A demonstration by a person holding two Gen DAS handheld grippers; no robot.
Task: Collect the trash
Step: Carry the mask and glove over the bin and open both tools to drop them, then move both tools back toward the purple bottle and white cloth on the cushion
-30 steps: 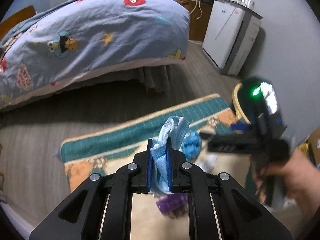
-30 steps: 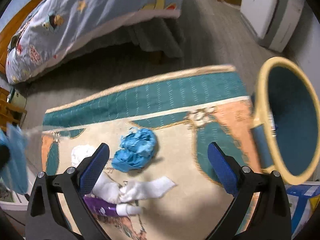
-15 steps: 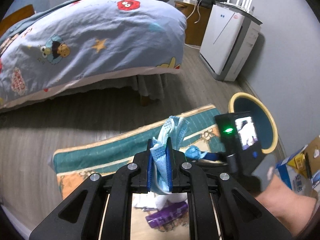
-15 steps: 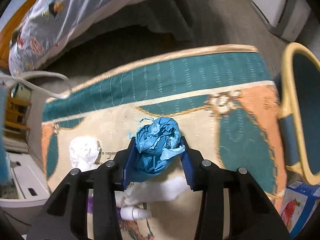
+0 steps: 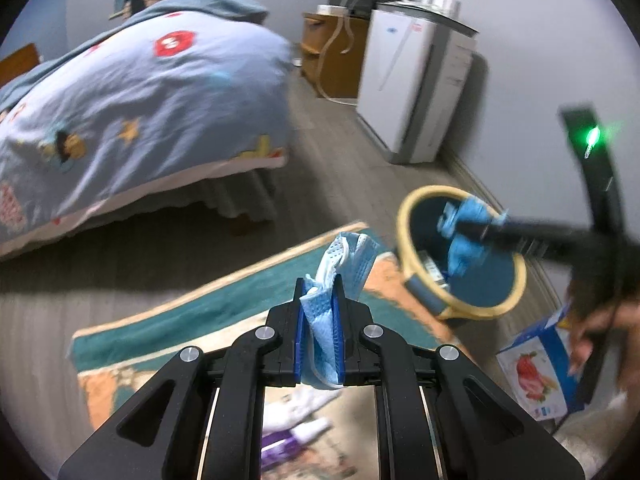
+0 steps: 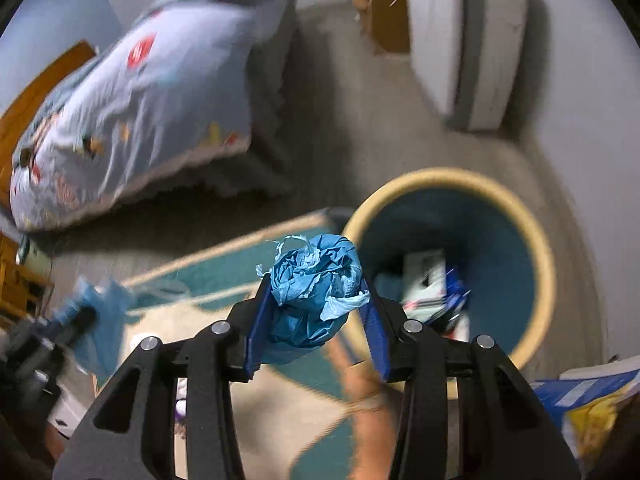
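Note:
My left gripper (image 5: 319,292) is shut on a light-blue face mask (image 5: 348,256), held above the rug. My right gripper (image 6: 315,280) is shut on a crumpled blue paper wad (image 6: 304,320). It hangs just left of the round bin's yellow rim (image 6: 448,174), with some trash lying inside the bin. In the left wrist view the blue wad (image 5: 464,236) hangs over the bin's opening, within its rim (image 5: 404,216), gripped by the right gripper (image 5: 472,220). At the left edge of the right wrist view the left gripper (image 6: 80,316) and its mask (image 6: 104,320) are blurred.
A patterned teal and orange rug (image 5: 224,304) carries white crumpled pieces (image 5: 296,408) and a purple bottle (image 5: 280,444). The bed (image 5: 140,112) fills the back left. A white appliance (image 5: 416,80) stands by the wall. A blue carton (image 5: 536,368) sits beside the bin.
My right gripper closed on the blue wad on the rug, lifted it and carried it right to the bin. My left gripper, still holding the mask, shifted toward the bin.

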